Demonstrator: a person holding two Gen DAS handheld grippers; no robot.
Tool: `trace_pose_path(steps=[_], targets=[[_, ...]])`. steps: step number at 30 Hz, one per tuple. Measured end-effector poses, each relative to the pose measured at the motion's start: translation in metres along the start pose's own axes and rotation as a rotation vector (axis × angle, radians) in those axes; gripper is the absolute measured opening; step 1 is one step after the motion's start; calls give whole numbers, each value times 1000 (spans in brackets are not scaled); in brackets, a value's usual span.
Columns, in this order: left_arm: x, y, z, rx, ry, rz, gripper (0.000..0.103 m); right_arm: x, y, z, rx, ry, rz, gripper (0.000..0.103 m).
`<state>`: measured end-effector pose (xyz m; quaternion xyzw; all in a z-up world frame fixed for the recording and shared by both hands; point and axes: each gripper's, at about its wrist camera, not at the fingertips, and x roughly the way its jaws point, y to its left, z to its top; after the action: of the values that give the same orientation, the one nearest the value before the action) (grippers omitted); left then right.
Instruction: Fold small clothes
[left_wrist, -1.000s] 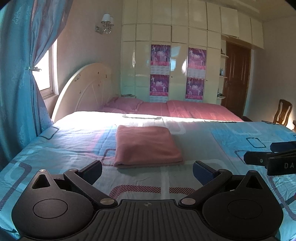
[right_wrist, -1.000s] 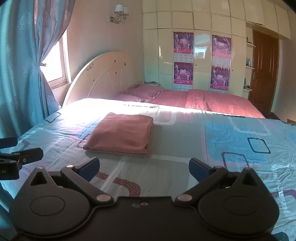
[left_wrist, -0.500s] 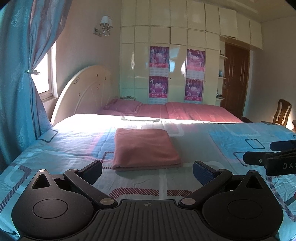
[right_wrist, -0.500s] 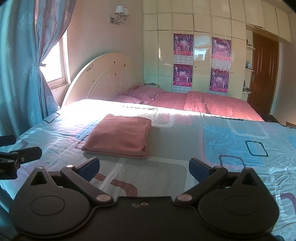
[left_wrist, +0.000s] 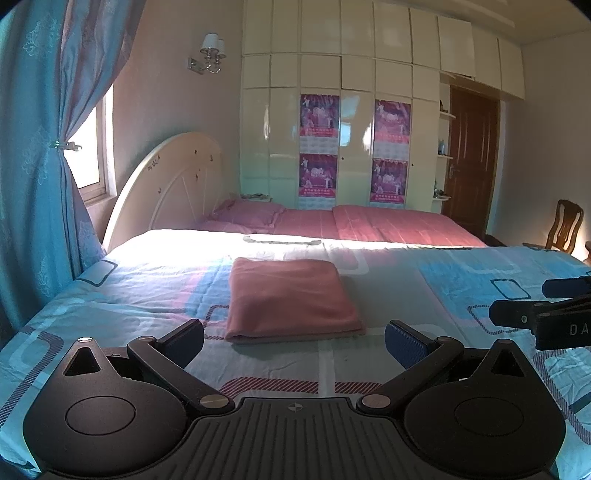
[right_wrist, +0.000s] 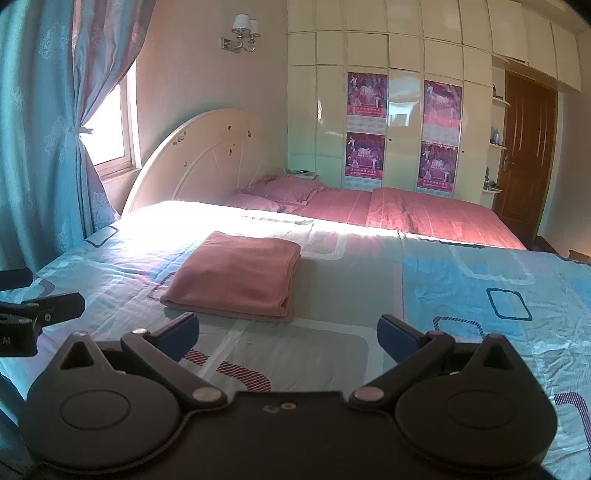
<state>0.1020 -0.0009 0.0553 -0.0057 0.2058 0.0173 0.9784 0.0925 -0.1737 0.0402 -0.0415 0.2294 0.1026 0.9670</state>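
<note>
Bed (left_wrist: 388, 291), folded pink cloth (left_wrist: 288, 295), both tongs (left_wrist: 293, 341) (right_wrist: 288, 338) spread, level

Pink cloth (left_wrist: 291, 299) (right_wrist: 236, 278), folded into neat rectangle, lying flat on bedspread (left_wrist: 406, 295) (right_wrist: 369, 295)

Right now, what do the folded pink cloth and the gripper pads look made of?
Pink cloth: soft, matte, fleece-like fabric, judging by its fuzzy surface and rounded folds. Pads: blue, finely textured, likely rubber or plastic; the look leaves that open.
</note>
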Motion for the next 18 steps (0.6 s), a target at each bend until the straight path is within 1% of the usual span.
trace_pose_path(steps=[18], targets=[[0,0,-1,-4,-5,5,103,-2,2,-1,-7,2,1,102]])
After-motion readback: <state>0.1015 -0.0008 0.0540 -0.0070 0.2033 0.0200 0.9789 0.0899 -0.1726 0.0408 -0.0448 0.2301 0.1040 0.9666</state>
